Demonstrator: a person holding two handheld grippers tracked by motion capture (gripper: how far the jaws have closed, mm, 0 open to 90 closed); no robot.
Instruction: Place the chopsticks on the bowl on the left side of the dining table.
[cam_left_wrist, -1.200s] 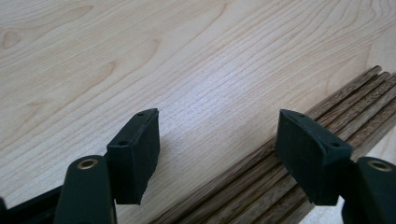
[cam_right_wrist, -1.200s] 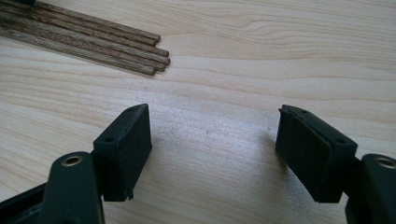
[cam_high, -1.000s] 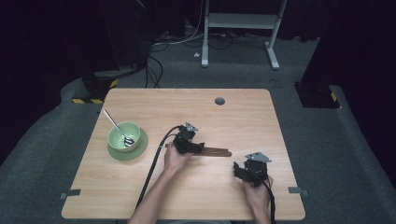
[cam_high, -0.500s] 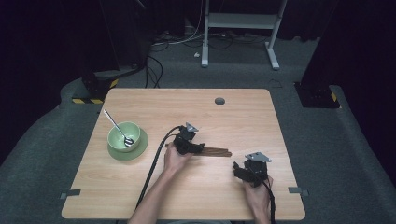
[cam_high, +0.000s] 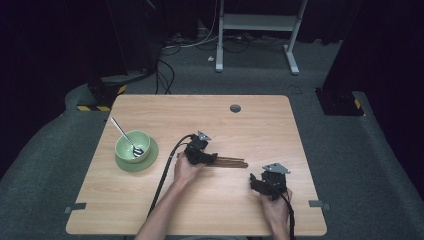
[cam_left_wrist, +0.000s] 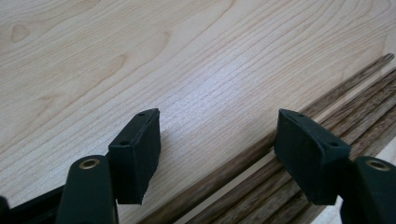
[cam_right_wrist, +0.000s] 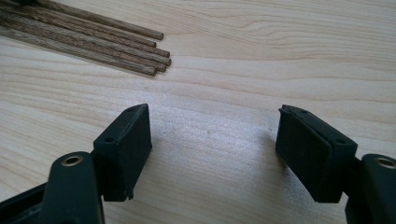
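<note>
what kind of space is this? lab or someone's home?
Likely a lab or recording studio: a lone wooden table on grey carpet, dark curtained surroundings, loose cables on the floor, a white equipment frame behind.

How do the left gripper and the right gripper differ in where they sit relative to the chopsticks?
The left gripper sits right at the bundle of chopsticks, with sticks lying between its jaws; the right gripper rests apart from them, with bare table between its jaws. In the left gripper view the sticks run past the jaws, while in the right gripper view their tips lie farther off. Both stand open, low over the wood.
</note>
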